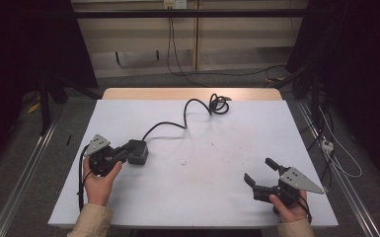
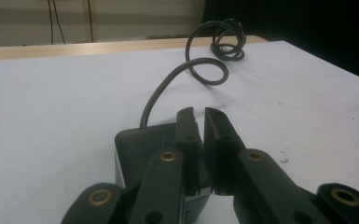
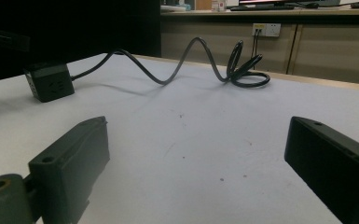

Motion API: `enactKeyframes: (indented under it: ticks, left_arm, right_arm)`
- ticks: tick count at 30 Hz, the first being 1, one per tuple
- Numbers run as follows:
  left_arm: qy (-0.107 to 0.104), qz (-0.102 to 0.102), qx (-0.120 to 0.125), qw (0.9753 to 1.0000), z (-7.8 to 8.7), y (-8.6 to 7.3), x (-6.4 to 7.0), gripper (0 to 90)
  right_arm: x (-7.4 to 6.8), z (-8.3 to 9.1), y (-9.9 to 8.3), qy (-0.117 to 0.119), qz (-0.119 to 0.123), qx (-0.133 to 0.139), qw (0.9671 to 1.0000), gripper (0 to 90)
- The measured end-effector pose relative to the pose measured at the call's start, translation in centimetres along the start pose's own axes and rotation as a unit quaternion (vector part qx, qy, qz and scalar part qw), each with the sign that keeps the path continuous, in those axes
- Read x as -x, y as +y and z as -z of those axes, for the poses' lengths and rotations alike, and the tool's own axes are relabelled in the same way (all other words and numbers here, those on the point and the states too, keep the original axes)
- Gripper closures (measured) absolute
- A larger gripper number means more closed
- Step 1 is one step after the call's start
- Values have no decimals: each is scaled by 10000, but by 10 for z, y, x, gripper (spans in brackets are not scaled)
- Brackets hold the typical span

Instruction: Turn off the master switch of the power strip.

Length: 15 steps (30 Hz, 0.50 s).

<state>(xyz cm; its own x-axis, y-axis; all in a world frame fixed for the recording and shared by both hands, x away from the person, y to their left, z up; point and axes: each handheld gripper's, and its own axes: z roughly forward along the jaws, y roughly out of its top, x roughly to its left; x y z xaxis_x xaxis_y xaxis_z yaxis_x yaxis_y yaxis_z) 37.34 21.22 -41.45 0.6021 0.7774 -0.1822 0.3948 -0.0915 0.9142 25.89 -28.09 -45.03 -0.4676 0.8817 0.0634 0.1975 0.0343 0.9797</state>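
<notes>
While I stood at the white table [image 1: 202,163], the high view recorded: one black power cube [image 1: 137,151] lying left of the table's middle, its black cord [image 1: 187,111] running off toward the far edge and ending there in a loose coil. My left gripper [image 1: 126,150], held in my left hand [image 1: 100,180], lay just on the near-left side of the cube, its jaws reaching onto the cube. My right gripper [image 1: 259,172], in my right hand [image 1: 290,207], sat well apart from the cube, near the table's near-right corner, jaws spread wide with nothing between them.

Left gripper view: my jaws stood nearly closed, a narrow slit between the tips, lying over the top of the cube [image 2: 137,144]; whether they truly pinched it I could not tell. The cord [image 2: 168,86] rose from the cube's far side and curled away.

Right gripper view: jaws wide apart, bare table [image 3: 191,140] between them. Cube [image 3: 49,84] far off to the left, cord [image 3: 186,63] looping from it to the coil.
</notes>
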Motion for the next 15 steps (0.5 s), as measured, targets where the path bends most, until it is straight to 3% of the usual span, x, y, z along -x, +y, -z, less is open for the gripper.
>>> enactKeyframes:
  ticks: [15]
  left_arm:
    - [110, -86, -95, 9999, -1, -1, -2, 858]
  right_arm:
    - [0, 0, 0, 3, 12, -3, 10000, 59]
